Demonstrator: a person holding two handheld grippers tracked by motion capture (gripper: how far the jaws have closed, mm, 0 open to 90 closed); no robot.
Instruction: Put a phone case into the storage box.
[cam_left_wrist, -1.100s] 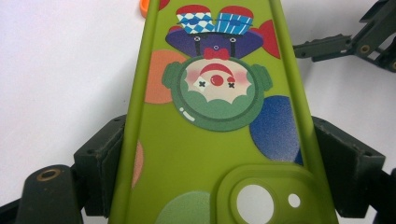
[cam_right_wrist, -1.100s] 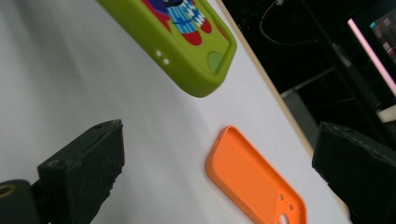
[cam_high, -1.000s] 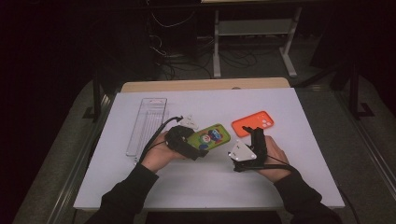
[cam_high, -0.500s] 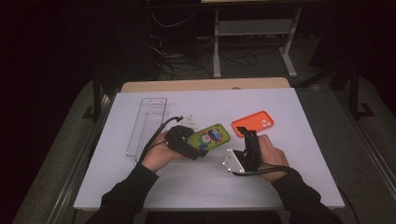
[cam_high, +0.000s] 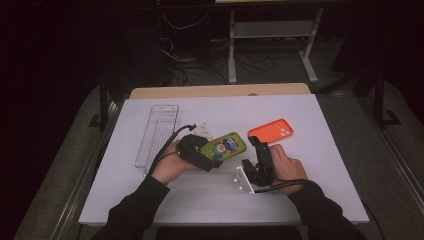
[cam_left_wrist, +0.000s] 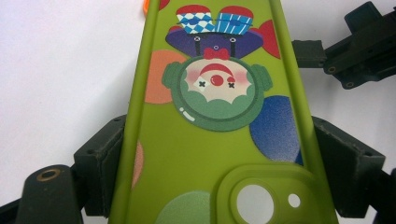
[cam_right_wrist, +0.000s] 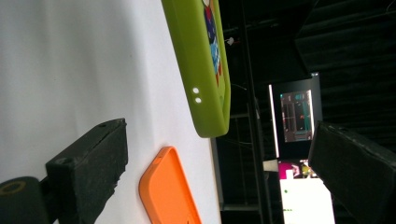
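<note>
A green phone case (cam_high: 228, 146) printed with a clown (cam_left_wrist: 215, 91) lies back-up at the table's middle. My left gripper (cam_high: 213, 157) is shut on its camera-hole end, and its two black jaws press the case's long sides (cam_left_wrist: 219, 156). My right gripper (cam_high: 256, 150) is just right of the case, rolled on its side. Its jaws stand open (cam_right_wrist: 219, 163) with nothing between them. Beyond them are the green case's edge (cam_right_wrist: 201, 70) and an orange phone case (cam_right_wrist: 167, 192). The orange case (cam_high: 270, 131) lies flat at the back right.
A clear plastic tray (cam_high: 157, 134) lies at the left of the white table (cam_high: 320, 200). A small white piece (cam_high: 202, 130) sits behind my left gripper. The other gripper (cam_left_wrist: 362, 42) is at the upper right of the left gripper view.
My right gripper has rolled on its side and its grey plate has swung down to the left. The left gripper and green case have stayed put.
</note>
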